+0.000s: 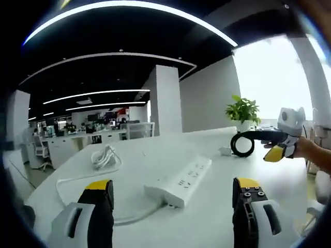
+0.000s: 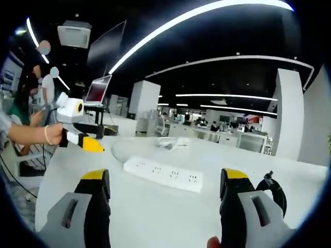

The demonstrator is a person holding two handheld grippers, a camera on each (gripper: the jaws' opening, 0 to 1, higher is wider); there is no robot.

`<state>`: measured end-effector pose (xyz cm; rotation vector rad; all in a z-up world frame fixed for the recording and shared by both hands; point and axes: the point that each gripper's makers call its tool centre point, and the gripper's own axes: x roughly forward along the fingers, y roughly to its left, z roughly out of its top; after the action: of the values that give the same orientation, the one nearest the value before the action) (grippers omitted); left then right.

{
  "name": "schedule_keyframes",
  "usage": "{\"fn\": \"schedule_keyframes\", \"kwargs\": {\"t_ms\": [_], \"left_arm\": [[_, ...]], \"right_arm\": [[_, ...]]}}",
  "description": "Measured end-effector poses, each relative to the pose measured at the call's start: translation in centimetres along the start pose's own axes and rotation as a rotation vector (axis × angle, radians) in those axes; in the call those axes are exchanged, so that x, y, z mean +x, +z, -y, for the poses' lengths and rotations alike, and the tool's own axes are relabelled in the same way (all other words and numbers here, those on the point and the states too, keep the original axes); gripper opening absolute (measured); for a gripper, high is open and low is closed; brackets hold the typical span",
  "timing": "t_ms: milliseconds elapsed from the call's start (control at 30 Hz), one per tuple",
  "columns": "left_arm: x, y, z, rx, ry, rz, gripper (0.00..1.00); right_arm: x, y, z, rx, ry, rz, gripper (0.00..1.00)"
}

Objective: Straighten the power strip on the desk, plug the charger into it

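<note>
In the left gripper view, the left gripper [image 1: 173,199] has its yellow-tipped grey fingers [image 1: 98,188] spread wide and released, holding nothing. The long white plastic power strip [image 1: 181,181] lies flat on the white desk [image 1: 155,157] just ahead of them, between the two tips and angled away to the right, its white cable [image 1: 67,181] looping off left toward a coiled white cord bundle [image 1: 105,156]. In the right gripper view, the right gripper [image 2: 163,188] is likewise open and empty, with the strip [image 2: 164,173] lying crosswise beyond its fingers [image 2: 95,181], apart from them. A green potted plant [image 1: 243,111] stands at the desk's far edge.
</note>
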<state>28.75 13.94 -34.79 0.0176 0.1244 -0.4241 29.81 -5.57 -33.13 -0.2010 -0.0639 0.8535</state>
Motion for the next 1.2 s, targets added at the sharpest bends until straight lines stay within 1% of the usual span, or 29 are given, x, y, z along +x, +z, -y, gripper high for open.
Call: {"fn": "schedule_keyframes", "kwargs": {"t_ms": [167,267,400,433,500,567,633,700,800,867,900,1000,1033,1100,1200], "left_arm": [[0.6,0.2,0.0,0.000,-0.002,0.003,0.98],[0.9,-0.2,0.1,0.001,-0.003,-0.004,0.98],[1.5,-0.6,-0.1,0.011,0.010,-0.005,0.98],[1.6,-0.6,-0.2,0.012,0.017,0.004,0.99],[1.8,-0.3,-0.4,0.010,0.025,0.031,0.99],[2.2,-0.2,-0.7,0.013,0.037,0.035,0.99],[2.6,-0.3,-1.0,0.026,0.048,0.030,0.99],[3.1,-0.6,-1.2,0.037,0.058,0.014,0.99],[3.7,-1.0,-1.4,0.036,0.060,0.003,0.99],[4.2,-1.5,-1.5,0.032,0.056,-0.012,0.99],[4.4,-1.8,-1.5,0.026,0.052,-0.026,0.99],[4.9,-2.5,-1.3,0.024,0.036,-0.045,0.99],[5.0,-2.6,-1.1,0.032,0.019,-0.041,0.99],[5.3,-2.9,-1.0,0.024,0.007,-0.039,0.99],[5.6,-2.7,-0.8,0.013,-0.006,-0.015,0.99]], "right_arm": [[0.4,-0.3,1.2,-0.007,-0.032,-0.006,0.87],[0.9,-0.7,1.8,-0.014,-0.038,-0.006,0.87],[1.7,-1.3,3.1,0.016,-0.057,0.000,0.87],[1.9,-1.5,3.3,0.016,-0.064,0.002,0.87],[2.3,-1.6,3.5,-0.013,-0.061,0.002,0.87],[2.6,-1.9,3.3,-0.029,-0.038,-0.006,0.86],[3.0,-1.9,3.6,-0.018,-0.037,0.000,0.86],[3.5,-1.8,4.0,-0.001,-0.035,0.018,0.85],[4.2,-2.1,4.4,0.004,-0.031,0.002,0.85],[4.7,-2.6,5.1,0.031,-0.036,-0.021,0.85],[5.0,-2.7,5.5,0.041,-0.040,-0.022,0.84],[5.6,-3.3,5.9,0.058,-0.029,-0.042,0.81],[5.7,-3.4,5.8,0.059,-0.028,-0.047,0.80],[6.1,-3.9,6.0,0.058,-0.024,-0.050,0.80],[6.6,-4.7,5.8,0.062,-0.014,-0.053,0.80]]}}
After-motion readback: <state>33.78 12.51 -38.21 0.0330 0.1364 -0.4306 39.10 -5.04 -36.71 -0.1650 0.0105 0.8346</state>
